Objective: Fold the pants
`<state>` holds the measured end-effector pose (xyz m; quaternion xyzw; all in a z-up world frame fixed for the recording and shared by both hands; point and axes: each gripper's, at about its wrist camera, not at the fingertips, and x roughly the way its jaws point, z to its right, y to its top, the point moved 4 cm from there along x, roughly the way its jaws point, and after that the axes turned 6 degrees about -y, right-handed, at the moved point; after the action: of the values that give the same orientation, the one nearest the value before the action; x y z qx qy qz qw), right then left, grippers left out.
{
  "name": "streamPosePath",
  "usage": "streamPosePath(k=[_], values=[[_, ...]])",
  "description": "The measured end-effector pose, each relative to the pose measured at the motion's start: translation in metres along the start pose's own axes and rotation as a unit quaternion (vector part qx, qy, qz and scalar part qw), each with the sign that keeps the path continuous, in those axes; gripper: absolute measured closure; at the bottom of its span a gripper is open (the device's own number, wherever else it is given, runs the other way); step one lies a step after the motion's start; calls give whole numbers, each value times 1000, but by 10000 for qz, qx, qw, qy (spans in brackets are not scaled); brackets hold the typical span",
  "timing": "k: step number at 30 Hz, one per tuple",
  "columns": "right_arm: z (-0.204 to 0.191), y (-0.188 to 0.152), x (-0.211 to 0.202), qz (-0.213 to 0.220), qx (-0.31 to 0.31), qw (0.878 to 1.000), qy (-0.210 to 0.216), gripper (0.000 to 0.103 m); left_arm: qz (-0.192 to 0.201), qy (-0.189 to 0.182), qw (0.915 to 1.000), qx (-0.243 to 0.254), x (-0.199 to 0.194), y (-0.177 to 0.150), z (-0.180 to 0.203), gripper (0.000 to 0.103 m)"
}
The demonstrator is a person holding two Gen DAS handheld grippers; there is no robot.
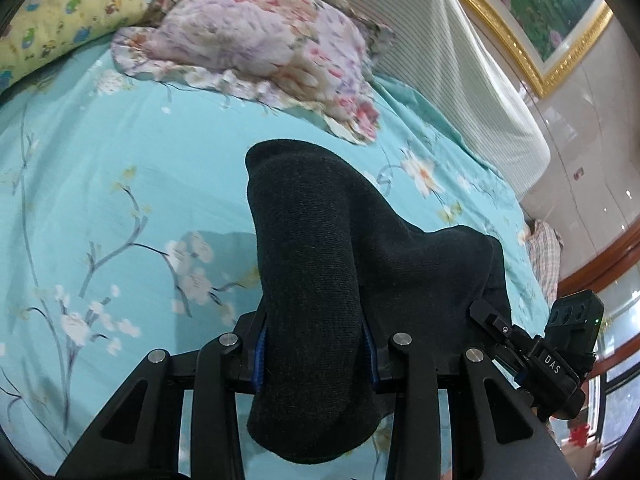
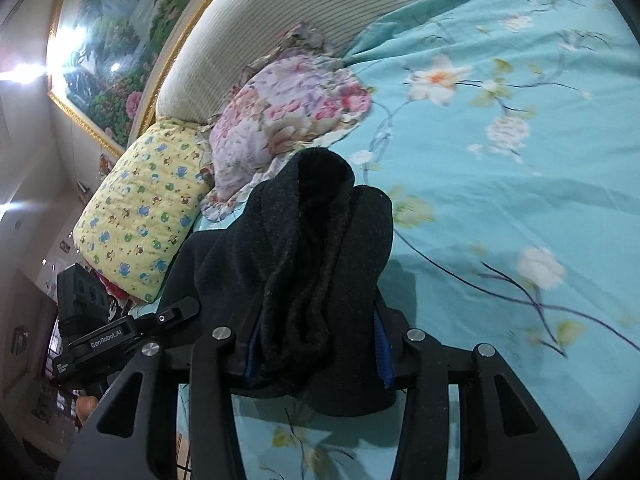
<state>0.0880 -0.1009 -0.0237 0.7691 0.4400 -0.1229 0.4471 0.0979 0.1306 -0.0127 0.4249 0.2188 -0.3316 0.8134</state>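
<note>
Pants held up off bed, one bunch in each gripper.
Dark pants (image 1: 316, 280) span side to side between left gripper (image 1: 318, 354) and right gripper (image 2: 316, 350), both clamped on fabric; teal sheet (image 1: 120, 184) lies below, pillows far.

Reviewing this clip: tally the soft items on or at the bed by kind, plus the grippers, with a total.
Dark pants: 1, gripped by both grippers
Floral pillow: 1
Yellow printed pillow: 1
Turquoise floral bedsheet: 1
Grippers: 2, left gripper and right gripper
Total: 6
</note>
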Motion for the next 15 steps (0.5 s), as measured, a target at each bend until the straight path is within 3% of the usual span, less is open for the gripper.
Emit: streamPosePath(k=[15], values=[[-46,35,63,-271,-415,9984,256,57,325,436,9982,-263,-10,50,-44,67]])
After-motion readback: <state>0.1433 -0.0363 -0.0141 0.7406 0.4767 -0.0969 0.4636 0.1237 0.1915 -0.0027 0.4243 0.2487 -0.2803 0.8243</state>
